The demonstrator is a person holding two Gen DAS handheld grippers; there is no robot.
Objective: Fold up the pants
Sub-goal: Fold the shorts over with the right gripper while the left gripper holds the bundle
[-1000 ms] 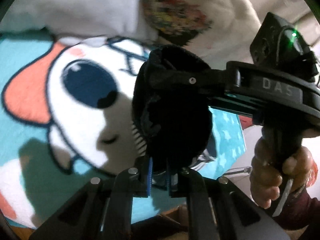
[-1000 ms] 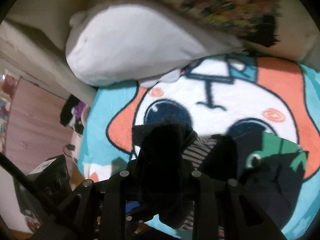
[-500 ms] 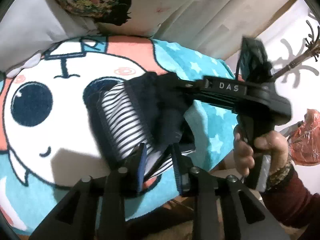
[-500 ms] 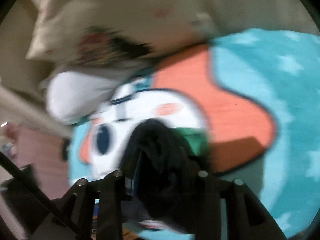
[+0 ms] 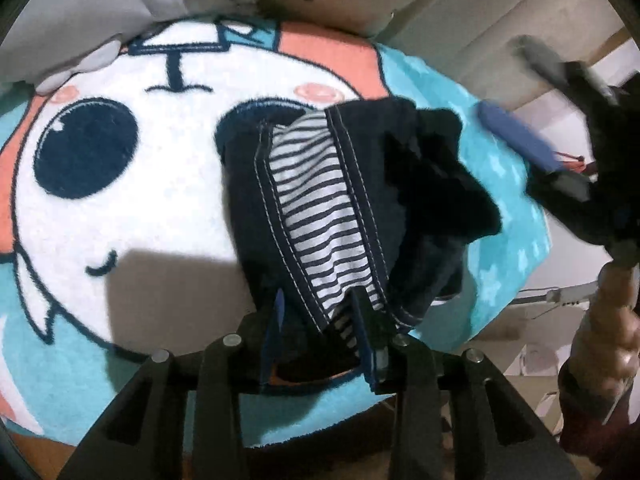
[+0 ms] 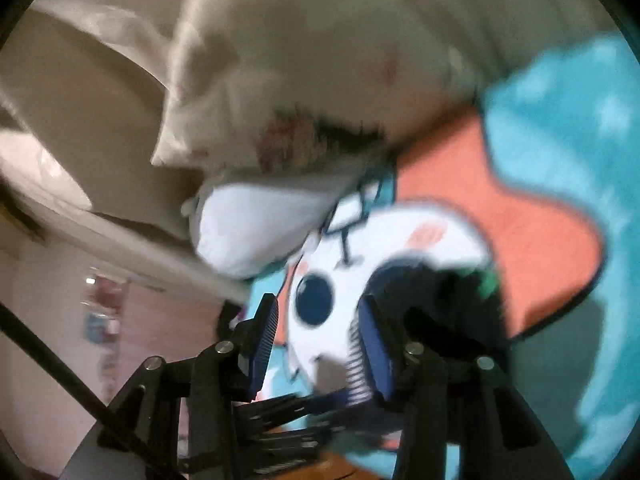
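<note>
The dark navy pants lie bunched on the cartoon-face blanket, their striped lining turned up. My left gripper is open, its jaws spread on either side of the near hem, which lies between them. My right gripper is open and empty, held above the blanket's front edge; the pants show blurred just past its right finger. In the left wrist view the right gripper's body is off to the right, clear of the pants.
A white pillow and a floral pillow lie at the back of the bed. The blanket's edge drops off at the right. The person's hand holds the right gripper's handle.
Both grippers have let go of the pants, which dropped onto the blanket with the striped lining up. The right gripper pulled away to the right and swung, blurring its view.
</note>
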